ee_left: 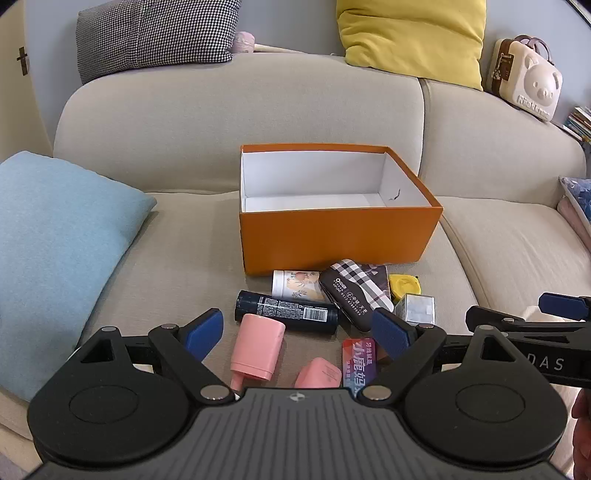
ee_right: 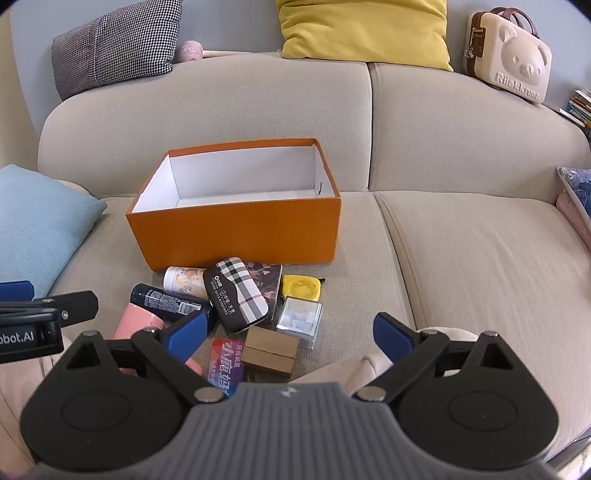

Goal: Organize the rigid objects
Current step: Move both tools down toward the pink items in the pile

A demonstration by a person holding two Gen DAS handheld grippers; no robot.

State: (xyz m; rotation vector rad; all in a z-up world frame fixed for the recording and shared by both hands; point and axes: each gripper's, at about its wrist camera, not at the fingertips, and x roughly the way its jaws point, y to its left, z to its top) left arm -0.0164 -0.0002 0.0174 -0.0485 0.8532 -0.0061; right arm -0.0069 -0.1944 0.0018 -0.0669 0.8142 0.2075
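Note:
An open, empty orange box (ee_left: 336,236) (ee_right: 236,236) sits on the beige sofa seat. In front of it lies a pile: a pink bottle (ee_left: 256,349), a dark blue can (ee_left: 286,312) (ee_right: 166,301), a floral tin (ee_left: 295,284) (ee_right: 184,282), a plaid case (ee_left: 351,291) (ee_right: 238,293), a yellow tape measure (ee_left: 404,286) (ee_right: 301,288), a clear cube (ee_left: 415,308) (ee_right: 299,319), a wooden block (ee_right: 271,350) and a red packet (ee_left: 358,360) (ee_right: 225,363). My left gripper (ee_left: 297,330) is open above the pile's near side. My right gripper (ee_right: 290,330) is open over the pile's right edge. Both are empty.
A light blue cushion (ee_left: 55,251) lies at the left of the seat. A houndstooth pillow (ee_left: 155,33), a yellow pillow (ee_left: 410,33) and a cream bear case (ee_left: 524,79) rest on the sofa back. A seam (ee_right: 391,229) divides the seat cushions right of the box.

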